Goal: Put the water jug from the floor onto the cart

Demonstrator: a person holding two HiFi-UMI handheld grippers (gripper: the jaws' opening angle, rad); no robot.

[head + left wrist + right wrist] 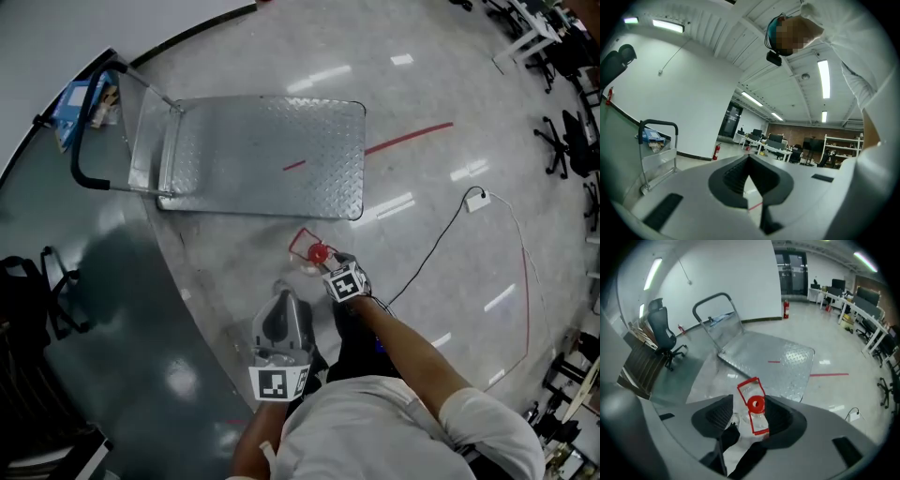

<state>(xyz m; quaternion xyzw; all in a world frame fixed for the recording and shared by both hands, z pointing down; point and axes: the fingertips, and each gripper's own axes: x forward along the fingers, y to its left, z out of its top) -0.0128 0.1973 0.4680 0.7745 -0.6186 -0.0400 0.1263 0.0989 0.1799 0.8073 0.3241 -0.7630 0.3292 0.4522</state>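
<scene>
The water jug point(317, 259) is clear plastic with a red cap point(756, 403) and a red handle frame, and it stands on the floor just in front of the cart. The cart point(272, 155) is a flat metal platform with a black push handle point(86, 150) at its left end; the right gripper view shows its deck point(773, 357) bare. My right gripper point(328, 264) points steeply down over the jug's top, its jaws point(752, 416) apart with the cap between them. My left gripper point(281, 291) hangs level beside it, shut and empty point(749, 161).
A black cable runs to a white plug point(476, 200) on the floor at right. A red tape line point(408, 138) lies beyond the cart. Office chairs point(567, 141) stand at far right, a black chair point(37, 291) at left. A blue box point(75, 103) sits behind the cart's handle.
</scene>
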